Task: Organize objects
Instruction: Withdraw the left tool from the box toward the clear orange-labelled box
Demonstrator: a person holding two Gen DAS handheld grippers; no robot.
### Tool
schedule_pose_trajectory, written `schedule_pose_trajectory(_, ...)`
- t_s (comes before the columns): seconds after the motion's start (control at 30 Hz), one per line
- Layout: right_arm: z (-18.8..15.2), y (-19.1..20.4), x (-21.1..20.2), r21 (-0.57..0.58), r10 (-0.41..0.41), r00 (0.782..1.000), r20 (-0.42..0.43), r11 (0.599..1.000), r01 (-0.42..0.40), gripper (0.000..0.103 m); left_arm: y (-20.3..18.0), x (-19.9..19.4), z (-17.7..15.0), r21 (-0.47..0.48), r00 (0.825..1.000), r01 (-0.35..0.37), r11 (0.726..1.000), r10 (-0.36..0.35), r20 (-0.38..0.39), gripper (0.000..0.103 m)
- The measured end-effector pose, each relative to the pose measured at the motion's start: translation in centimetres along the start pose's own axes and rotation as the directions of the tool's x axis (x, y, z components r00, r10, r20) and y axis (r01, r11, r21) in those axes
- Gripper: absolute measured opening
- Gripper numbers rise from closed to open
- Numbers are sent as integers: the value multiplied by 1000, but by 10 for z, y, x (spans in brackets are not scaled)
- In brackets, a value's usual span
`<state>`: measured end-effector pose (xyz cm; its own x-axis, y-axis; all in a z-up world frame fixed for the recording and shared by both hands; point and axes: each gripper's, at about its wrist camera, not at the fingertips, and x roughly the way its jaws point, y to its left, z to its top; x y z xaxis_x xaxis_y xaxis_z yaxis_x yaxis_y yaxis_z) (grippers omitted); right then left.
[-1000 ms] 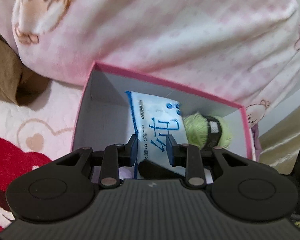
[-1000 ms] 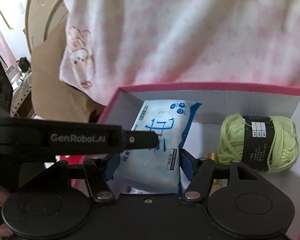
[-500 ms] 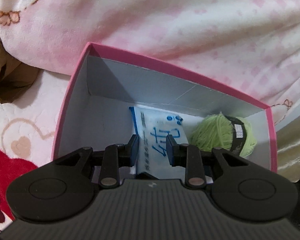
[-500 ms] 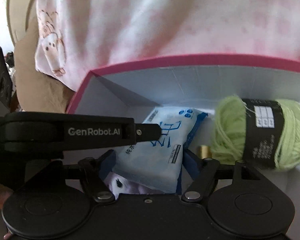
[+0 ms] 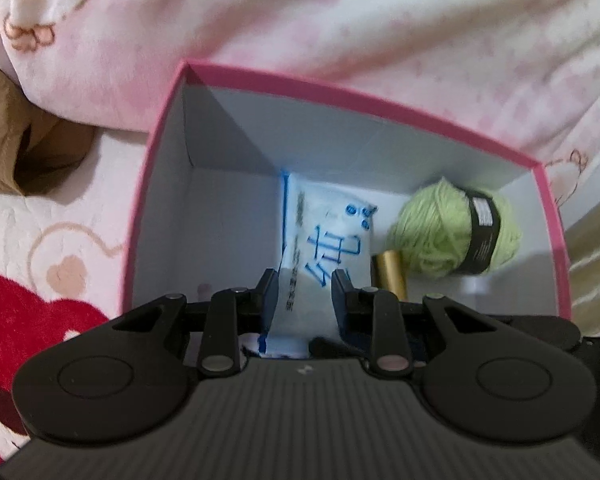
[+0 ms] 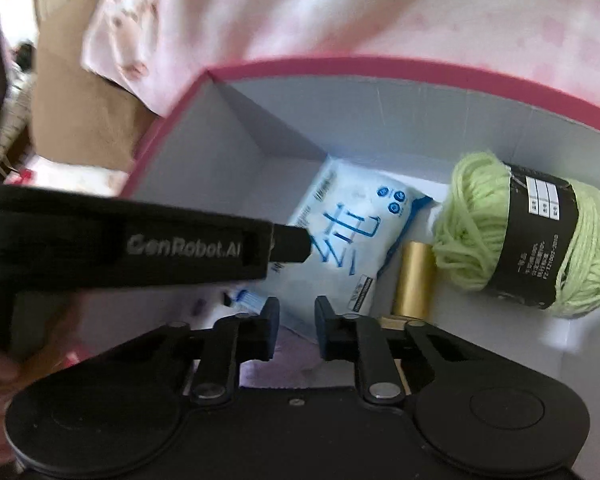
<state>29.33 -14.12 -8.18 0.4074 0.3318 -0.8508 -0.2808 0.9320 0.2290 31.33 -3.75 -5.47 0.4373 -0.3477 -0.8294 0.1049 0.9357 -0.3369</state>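
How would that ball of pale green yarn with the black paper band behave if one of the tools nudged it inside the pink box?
The pale green yarn ball looks soft, so it would probably squash a little. Its rounded shape suggests it could roll, though the pink box wall and the gold tube beside it would likely stop it. It probably weighs little.

Gold tube's (image 6: 414, 280) near end, perhaps capped, hidden.

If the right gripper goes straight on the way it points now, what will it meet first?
Most likely the wet wipes pack lying in the pink box. It sits right ahead of the right gripper, though depth is hard to judge.
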Motion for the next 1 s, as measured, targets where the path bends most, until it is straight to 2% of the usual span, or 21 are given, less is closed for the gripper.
schedule_pose_trajectory(0.03, 0, 3, 2, -6, -53, 999, 0, 999, 53, 14, 1, 3, -1, -9, 1000, -1, 1000, 1, -6, 24)
schedule_pose_trajectory(0.17, 2, 11, 3, -12, -131, 991, 39, 991, 132, 14, 5, 7, -2, -45, 1000, 10, 999, -10, -3, 24)
schedule_pose_trajectory(0.33, -3, 8, -8, -13, -100, 995, 10, 995, 100, 17, 8, -9, -8, -66, 1000, 23, 998, -22, 18, 24)
schedule_pose_trajectory(0.5, -19, 9, -63, -25, -40, 997, 59, 999, 42, 20, -1, -40, -12, -25, 1000, 28, 999, -27, 12, 25)
schedule_pose_trajectory(0.63, -36, 10, -111, -16, -32, 991, 131, 999, 34, 33, -8, -78, -18, 14, 1000, 21, 1000, -21, 12, 30)
schedule_pose_trajectory(0.73, -49, 13, -143, -12, -37, 985, 166, 999, 40, 37, -14, -108, -25, 48, 1000, 13, 999, -13, 8, 39)
schedule_pose_trajectory(0.8, -55, 21, -163, -22, -55, 979, 199, 998, 60, 40, -17, -130, -32, 73, 1000, 2, 997, -3, 8, 45)
schedule_pose_trajectory(0.87, -63, 28, -188, -43, -45, 972, 229, 997, 56, 48, -18, -150, -40, 109, 1000, -11, 994, 10, 10, 49)
schedule_pose_trajectory(1.0, -76, 47, -220, -82, -29, 967, 253, 995, 51, 56, -16, -187, -57, 171, 1000, -26, 985, 23, 17, 57)
